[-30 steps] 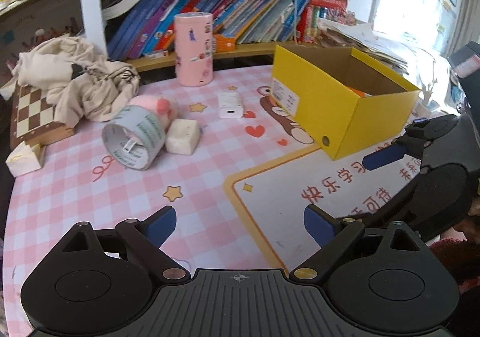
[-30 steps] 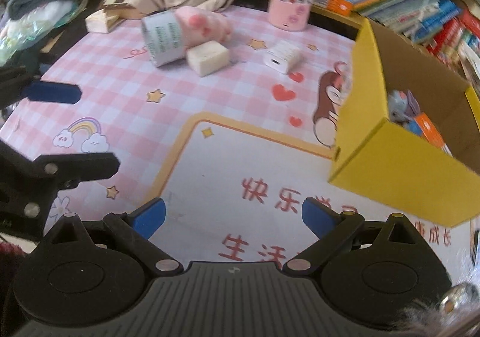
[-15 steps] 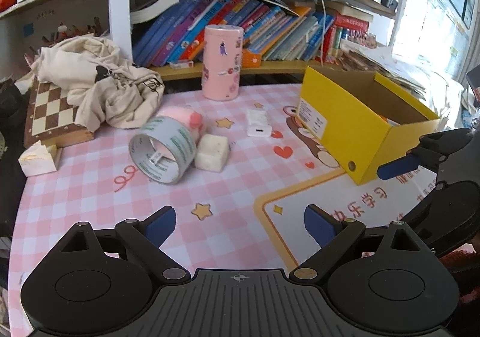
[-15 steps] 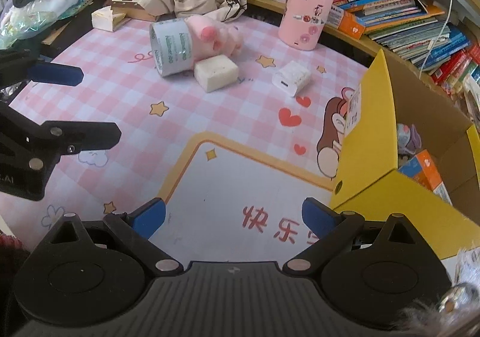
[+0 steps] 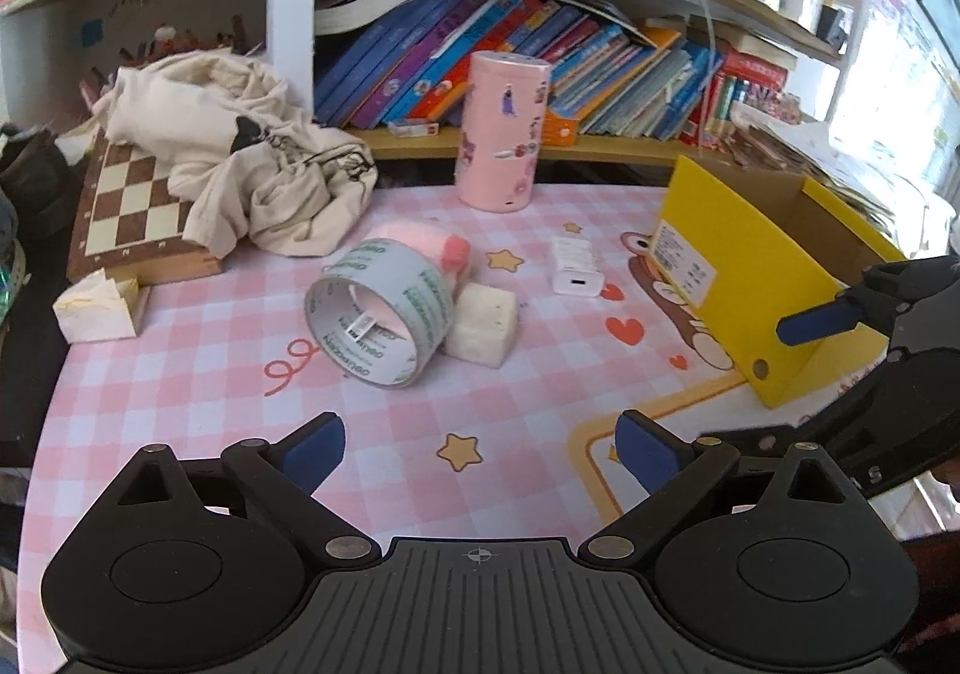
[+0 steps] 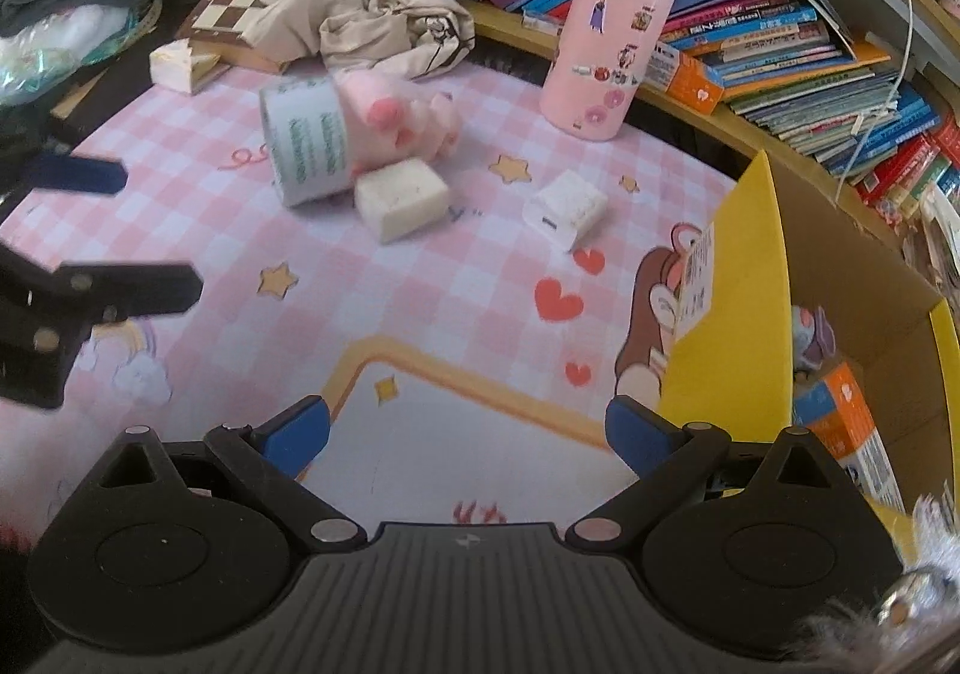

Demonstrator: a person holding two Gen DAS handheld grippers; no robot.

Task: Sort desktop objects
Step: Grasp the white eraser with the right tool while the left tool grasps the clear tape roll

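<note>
A roll of grey tape (image 5: pixel 378 317) leans on a pink plush toy (image 5: pixel 429 248) in the middle of the pink checked mat; both also show in the right wrist view, the tape (image 6: pixel 306 143) and the plush (image 6: pixel 396 119). A cream sponge block (image 5: pixel 483 323) (image 6: pixel 401 200) lies beside them. A white charger (image 5: pixel 577 273) (image 6: pixel 567 209) lies further right. A yellow box (image 5: pixel 756 278) (image 6: pixel 732 314) stands at the right with several items inside. My left gripper (image 5: pixel 477 446) and right gripper (image 6: pixel 465 428) are both open and empty, above the mat's near side.
A pink cylinder tin (image 5: pixel 503 131) stands at the back by a shelf of books (image 5: pixel 540 68). A beige cloth (image 5: pixel 240 158) lies over a chessboard (image 5: pixel 129 218) at back left. A wedge-shaped paper packet (image 5: pixel 99 308) sits at the mat's left edge.
Both grippers have pulled back and risen, so more of the shelf and mat shows. The objects on the mat have not moved. Both jaws stay open.
</note>
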